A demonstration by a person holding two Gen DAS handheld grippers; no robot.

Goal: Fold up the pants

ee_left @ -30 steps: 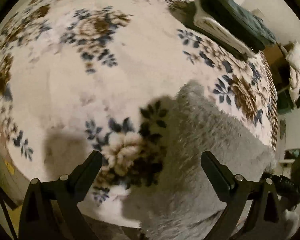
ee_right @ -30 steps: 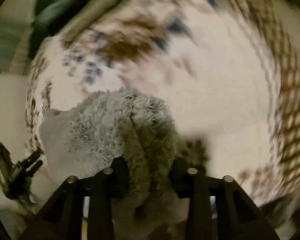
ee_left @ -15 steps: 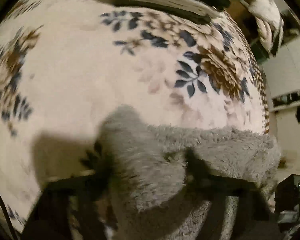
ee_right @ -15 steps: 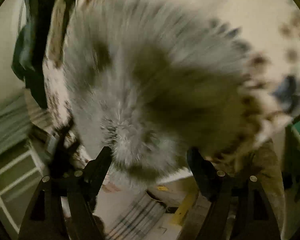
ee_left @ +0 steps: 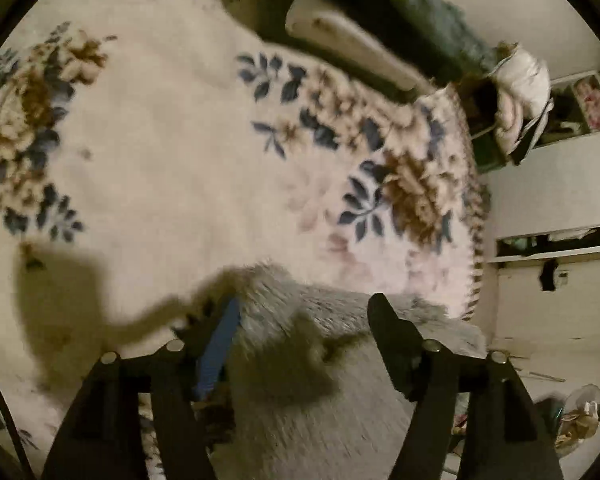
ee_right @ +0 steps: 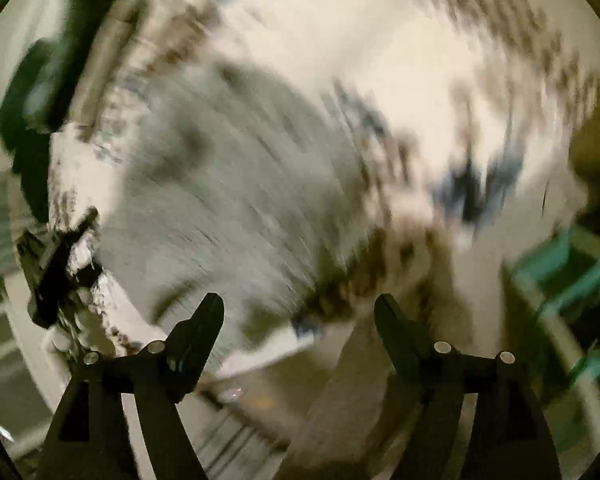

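Broad open stretch of floral blanket (ee_left: 172, 168) ahead and to the left of left gripper (ee_left: 304, 320); nothing lying on it. Grey fleece pants (ee_left: 340, 380) bunched right under the spread fingers. Far edge blocked by pillow (ee_left: 348, 46) and dark green bedding (ee_left: 400, 12). Shelves (ee_left: 552, 248) close off the right side. Right wrist view heavily blurred; clearance there unreadable.
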